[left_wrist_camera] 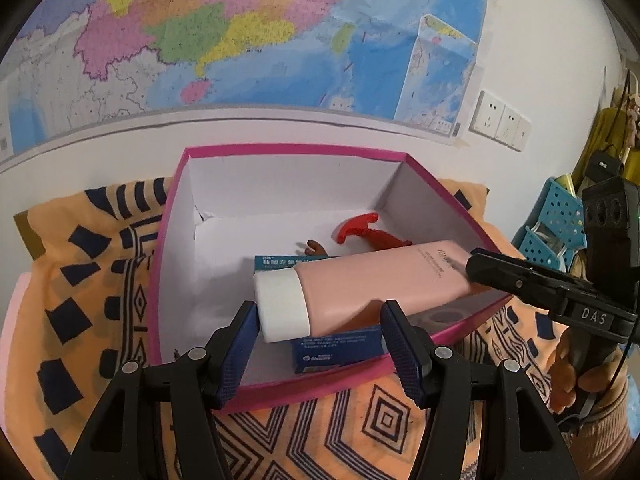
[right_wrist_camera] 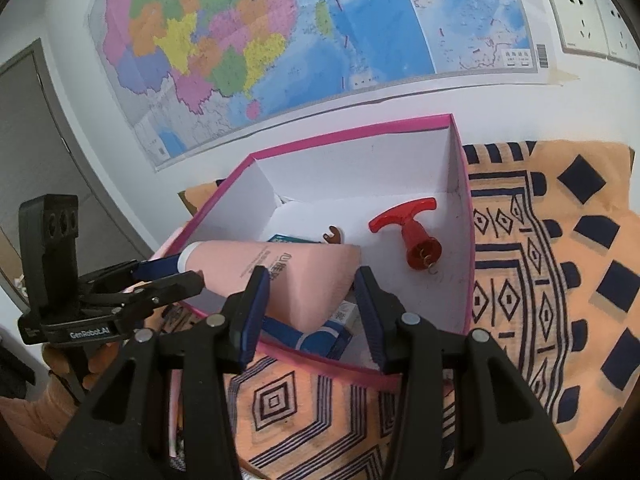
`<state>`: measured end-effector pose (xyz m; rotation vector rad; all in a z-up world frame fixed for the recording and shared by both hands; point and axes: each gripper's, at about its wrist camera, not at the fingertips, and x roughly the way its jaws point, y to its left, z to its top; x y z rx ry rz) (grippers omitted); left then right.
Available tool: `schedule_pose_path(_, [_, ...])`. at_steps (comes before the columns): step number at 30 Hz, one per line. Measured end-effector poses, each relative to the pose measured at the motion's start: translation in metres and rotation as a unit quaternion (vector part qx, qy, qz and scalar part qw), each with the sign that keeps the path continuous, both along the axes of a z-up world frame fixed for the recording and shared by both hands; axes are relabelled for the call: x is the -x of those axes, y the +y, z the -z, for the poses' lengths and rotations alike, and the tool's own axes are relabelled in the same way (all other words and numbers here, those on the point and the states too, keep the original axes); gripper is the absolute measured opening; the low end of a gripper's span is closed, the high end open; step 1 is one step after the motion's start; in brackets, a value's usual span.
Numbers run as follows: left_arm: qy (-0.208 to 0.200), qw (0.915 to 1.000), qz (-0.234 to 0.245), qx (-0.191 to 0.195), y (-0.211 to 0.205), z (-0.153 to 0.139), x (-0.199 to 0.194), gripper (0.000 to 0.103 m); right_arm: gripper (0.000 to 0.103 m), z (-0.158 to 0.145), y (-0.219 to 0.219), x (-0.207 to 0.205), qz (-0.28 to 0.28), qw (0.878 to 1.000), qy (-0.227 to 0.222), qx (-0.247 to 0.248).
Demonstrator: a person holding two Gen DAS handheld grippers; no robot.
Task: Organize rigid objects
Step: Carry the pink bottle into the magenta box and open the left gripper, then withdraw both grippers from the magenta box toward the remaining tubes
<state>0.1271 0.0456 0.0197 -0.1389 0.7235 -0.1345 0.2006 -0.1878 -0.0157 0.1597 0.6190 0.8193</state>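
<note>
A pink tube (left_wrist_camera: 372,284) with a white cap (left_wrist_camera: 282,304) lies slanted across the near part of an open pink-rimmed box (left_wrist_camera: 280,150), resting on blue medicine cartons (left_wrist_camera: 332,350) inside it. The box sits on a surface covered by an orange cloth (right_wrist_camera: 560,280) with dark geometric patterns, its far side against a white wall hung with a large map (right_wrist_camera: 280,40).

The left gripper (left_wrist_camera: 318,344) has its jaws spread on either side of the tube's capped end; one pad lies beside the cap, the other stands apart from the tube. The right gripper (right_wrist_camera: 312,316) sits at the tube's flat crimped end, jaws parted about that wide end; whether the pads press on it cannot be told.

Deeper in the box, toward its far right corner, lies a red T-handled tool (right_wrist_camera: 416,236) with a small metal hook, and a small brown piece (right_wrist_camera: 333,235) shows beyond the tube.
</note>
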Motion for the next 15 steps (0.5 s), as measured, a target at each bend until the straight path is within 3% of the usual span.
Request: schedule_pose_path(15, [0.001, 0.9997, -0.013, -0.02, 0.002, 0.007, -0.003, 0.063, 0.048, 0.004, 0.027, 0.004, -0.009, 0.999, -0.013, 0.048])
